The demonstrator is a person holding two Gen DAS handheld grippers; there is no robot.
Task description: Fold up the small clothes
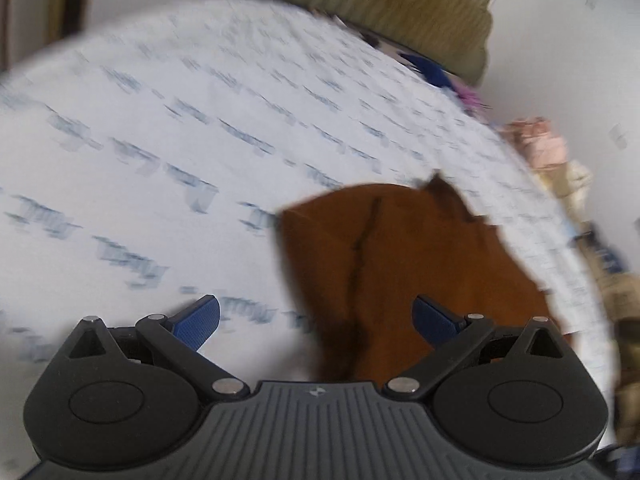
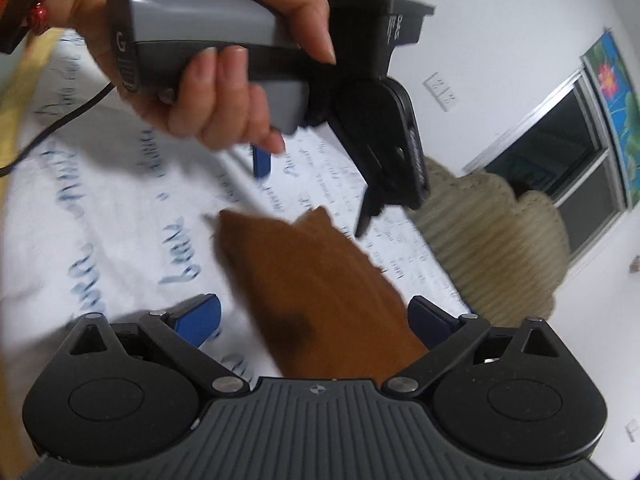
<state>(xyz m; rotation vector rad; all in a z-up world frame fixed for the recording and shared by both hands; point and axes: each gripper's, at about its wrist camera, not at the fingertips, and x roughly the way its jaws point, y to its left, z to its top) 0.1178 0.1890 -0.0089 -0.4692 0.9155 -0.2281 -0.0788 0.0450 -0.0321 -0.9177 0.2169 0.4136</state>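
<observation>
Right now I'm holding both tongs, left [image 1: 316, 320] and right [image 2: 314, 320], spread wide and empty over the brown garment [image 1: 400, 264] lying near the bed's [image 1: 160, 120] edge

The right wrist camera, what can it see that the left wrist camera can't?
Only the right wrist view shows a hand gripping the other tool's grey handle, a red bead bracelet, a window and a flower picture. Only the left wrist view shows a blurred pile of pink and cream things at the sheet's far edge. Both show the brown cloth lying on the white sheet with blue writing, a tan ribbed cushion, and open blue fingers at the bottom.
</observation>
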